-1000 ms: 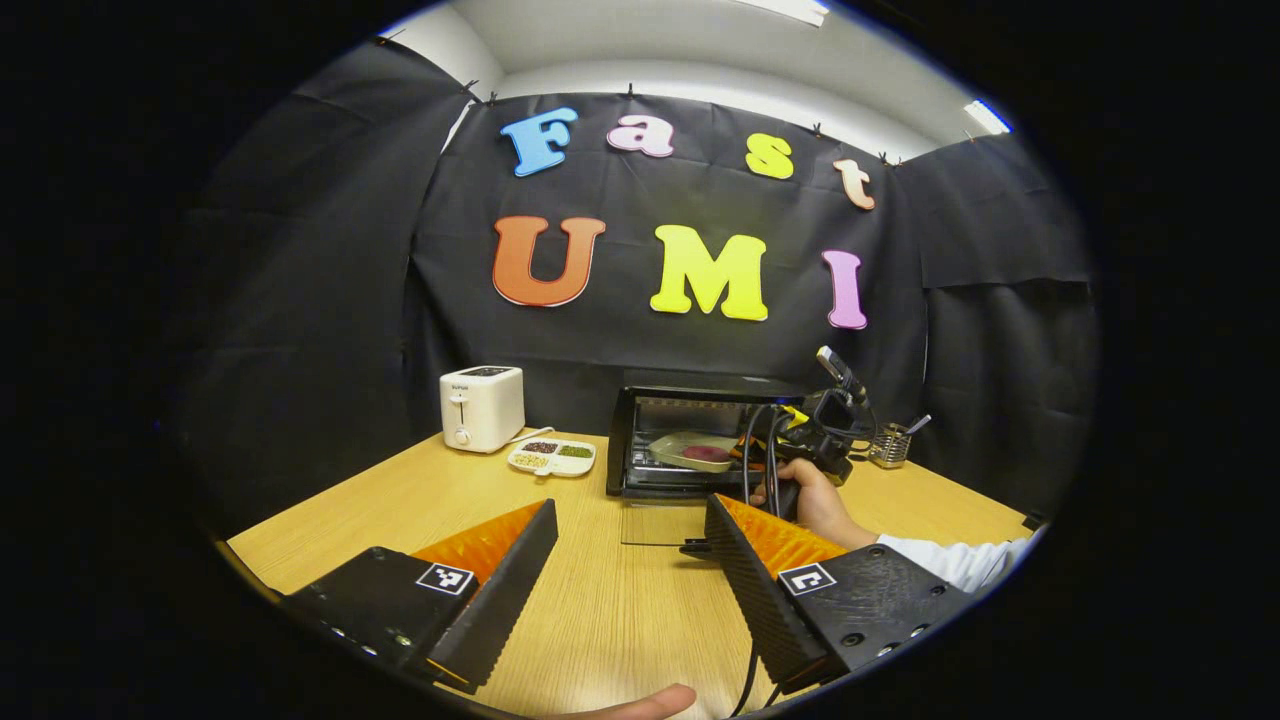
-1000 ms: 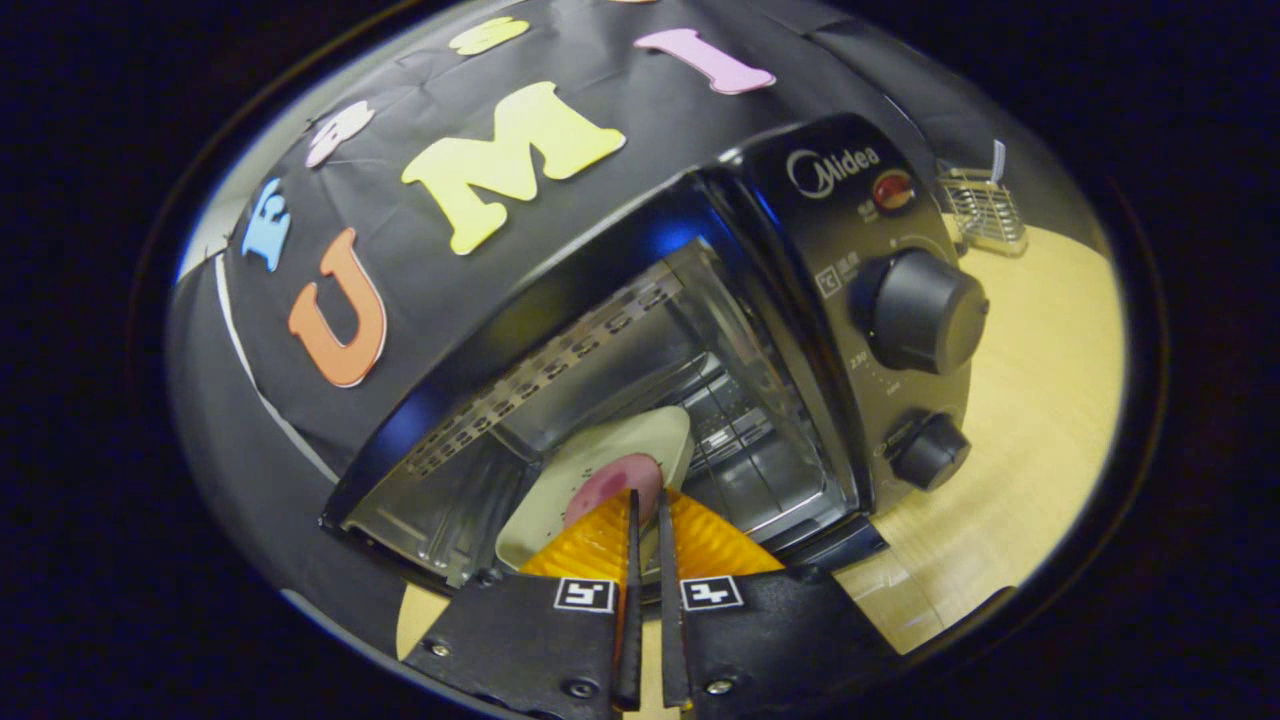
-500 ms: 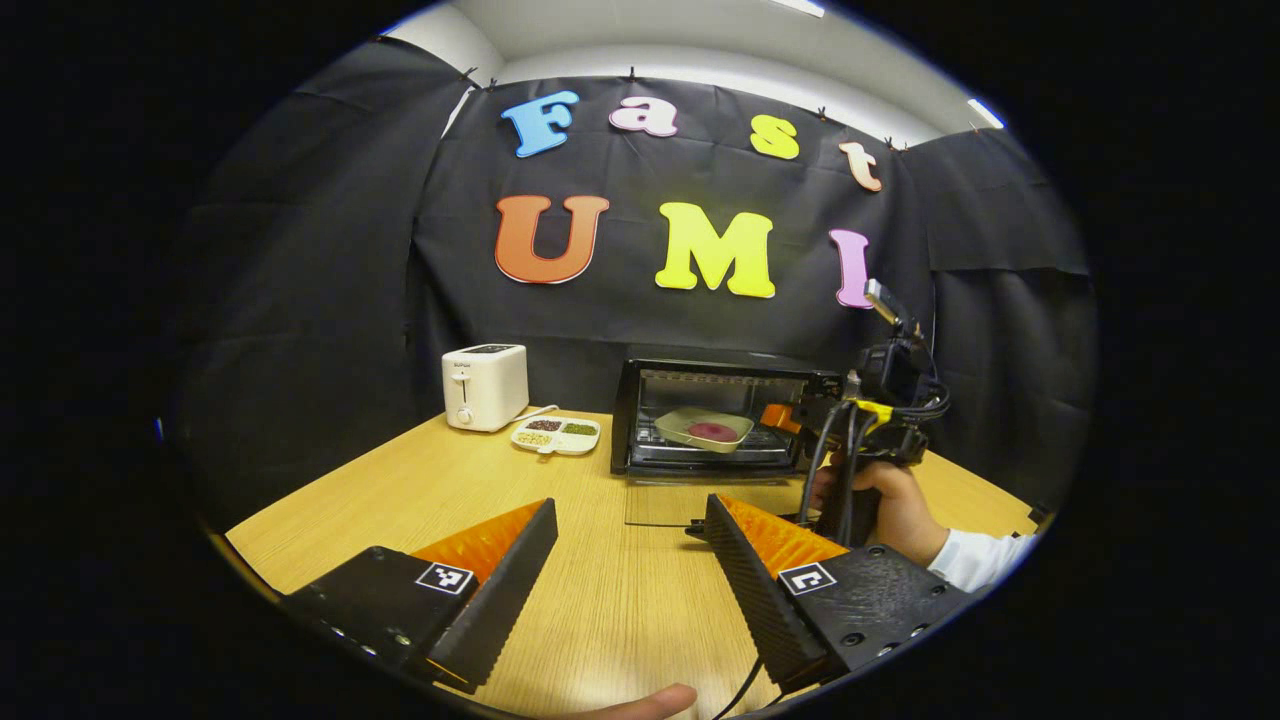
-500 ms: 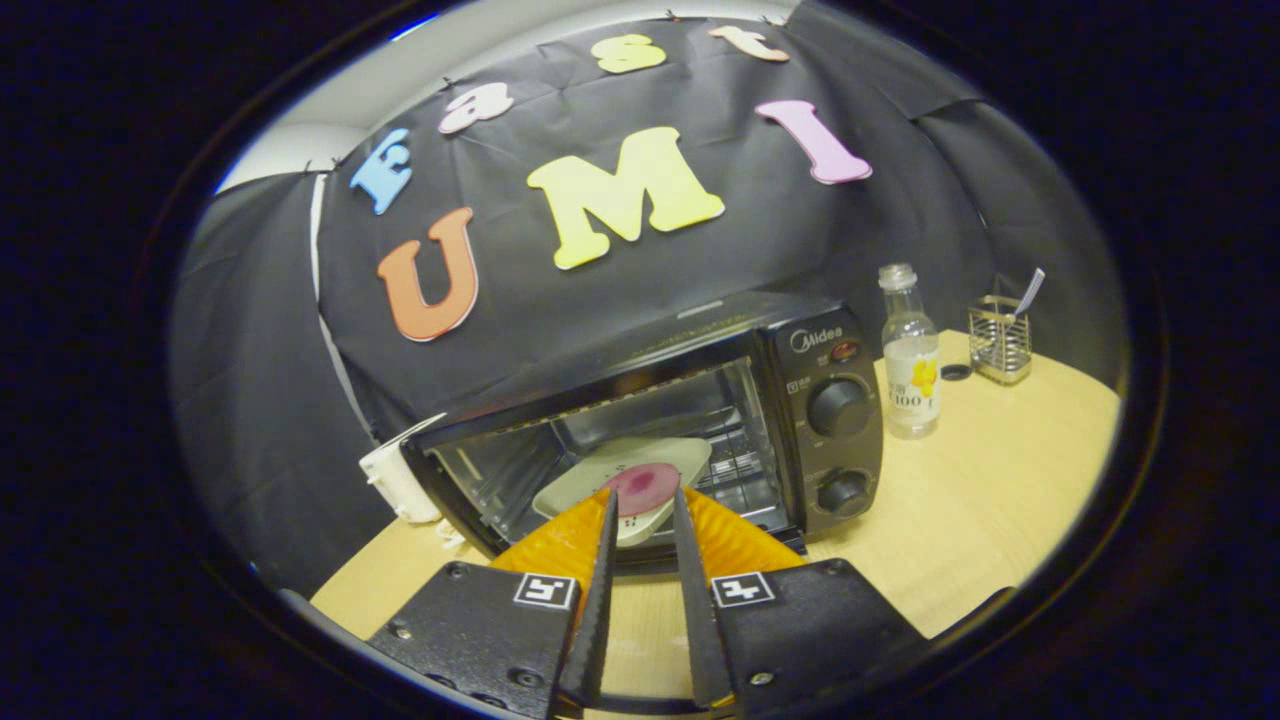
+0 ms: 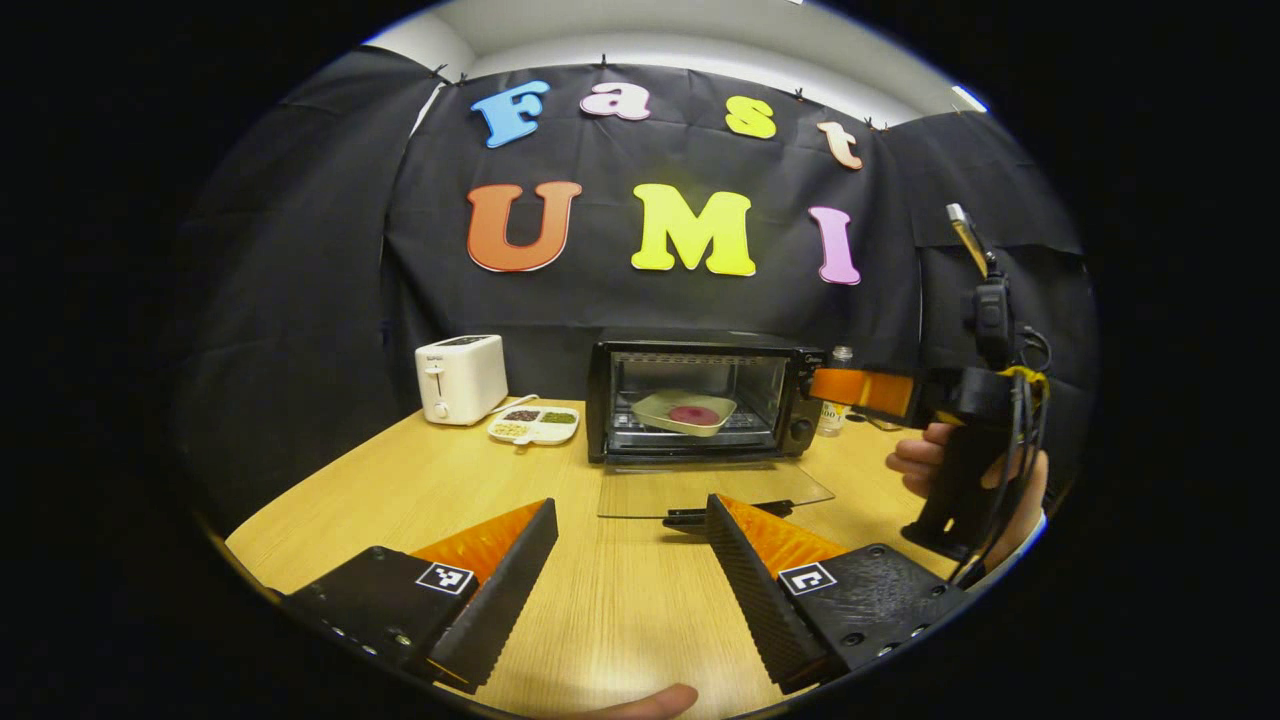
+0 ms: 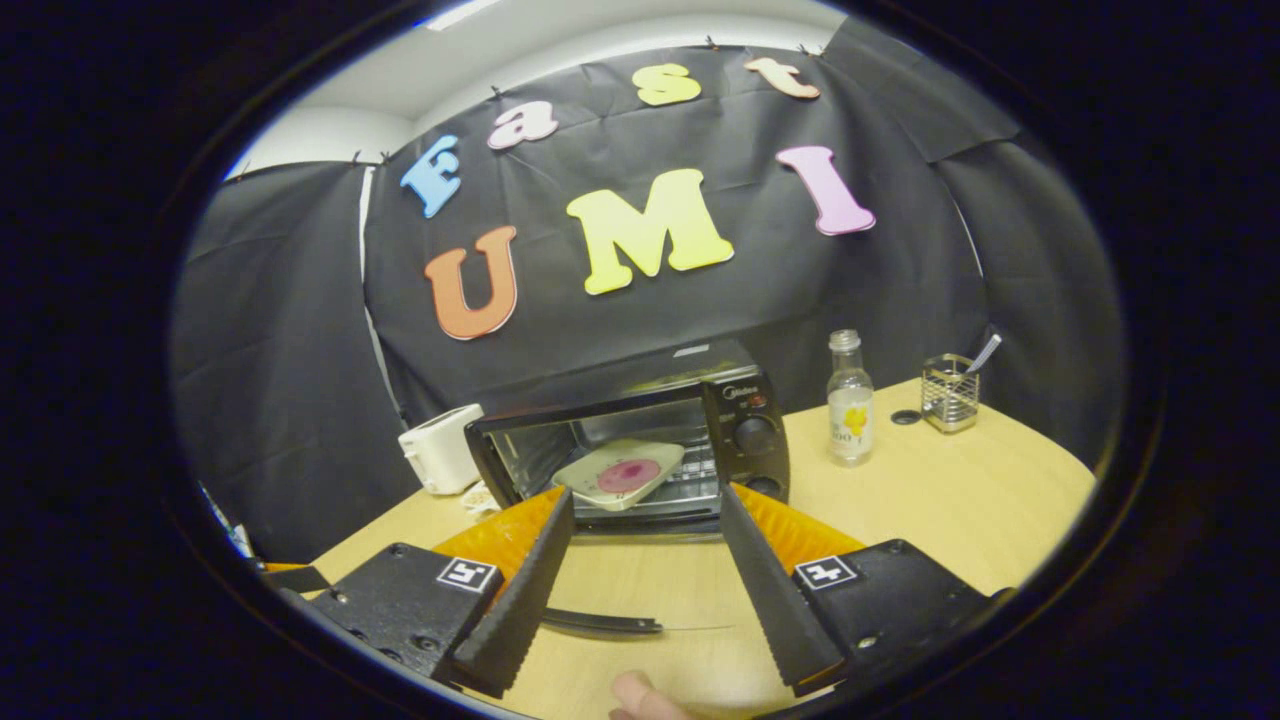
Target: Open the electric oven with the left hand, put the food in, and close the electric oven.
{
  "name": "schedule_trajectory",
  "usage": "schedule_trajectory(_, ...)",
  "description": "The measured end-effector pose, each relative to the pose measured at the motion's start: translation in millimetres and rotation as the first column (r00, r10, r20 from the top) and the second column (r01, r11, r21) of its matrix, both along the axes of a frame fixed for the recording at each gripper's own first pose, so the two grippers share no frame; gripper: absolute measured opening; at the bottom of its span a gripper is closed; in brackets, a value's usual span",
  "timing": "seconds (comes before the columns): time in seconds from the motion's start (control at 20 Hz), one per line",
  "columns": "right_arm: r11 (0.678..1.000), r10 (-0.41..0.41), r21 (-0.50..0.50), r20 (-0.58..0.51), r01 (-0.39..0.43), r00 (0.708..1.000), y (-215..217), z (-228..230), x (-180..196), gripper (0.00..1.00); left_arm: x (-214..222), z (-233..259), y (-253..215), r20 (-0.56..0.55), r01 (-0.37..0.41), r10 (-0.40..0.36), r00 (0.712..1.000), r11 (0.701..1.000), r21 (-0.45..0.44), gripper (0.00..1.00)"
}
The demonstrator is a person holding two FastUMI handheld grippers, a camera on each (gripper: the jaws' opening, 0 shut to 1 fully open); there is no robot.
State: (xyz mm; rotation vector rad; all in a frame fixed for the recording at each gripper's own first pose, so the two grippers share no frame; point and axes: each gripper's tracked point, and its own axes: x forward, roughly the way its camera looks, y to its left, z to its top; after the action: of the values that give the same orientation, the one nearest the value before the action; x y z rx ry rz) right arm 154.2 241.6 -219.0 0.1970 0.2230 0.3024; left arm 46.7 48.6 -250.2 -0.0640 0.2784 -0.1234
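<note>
Now: food loaded, closing step pending. Toaster oven [image 5: 700, 400] at bench's back edge, glass door [image 5: 712, 490] dropped flat toward front. Plate w/ pink food [image 5: 686, 412] sits on rack inside, well apart from both tools. Left gripper [image 5: 628, 560]: fingers spread, empty, just short of door's handle edge. Right gripper [image 6: 645, 570]: spread, empty. Next, likely: left gets under door edge, swings it up shut.

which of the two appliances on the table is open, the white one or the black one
The black electric oven: its glass door lies folded down flat on the wooden table, with a plate of food inside. The white toaster has no door.
</note>
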Motion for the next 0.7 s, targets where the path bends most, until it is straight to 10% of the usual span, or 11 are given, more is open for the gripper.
schedule_trajectory(0.7, 0.982, -0.144, -0.096, 0.2, 0.165, 0.969, -143.2, 117.1, -102.3, 0.96, 35.4, -85.4, -94.1, -0.241, 0.131, -0.113, 0.964, 0.99, 0.061, 0.95)
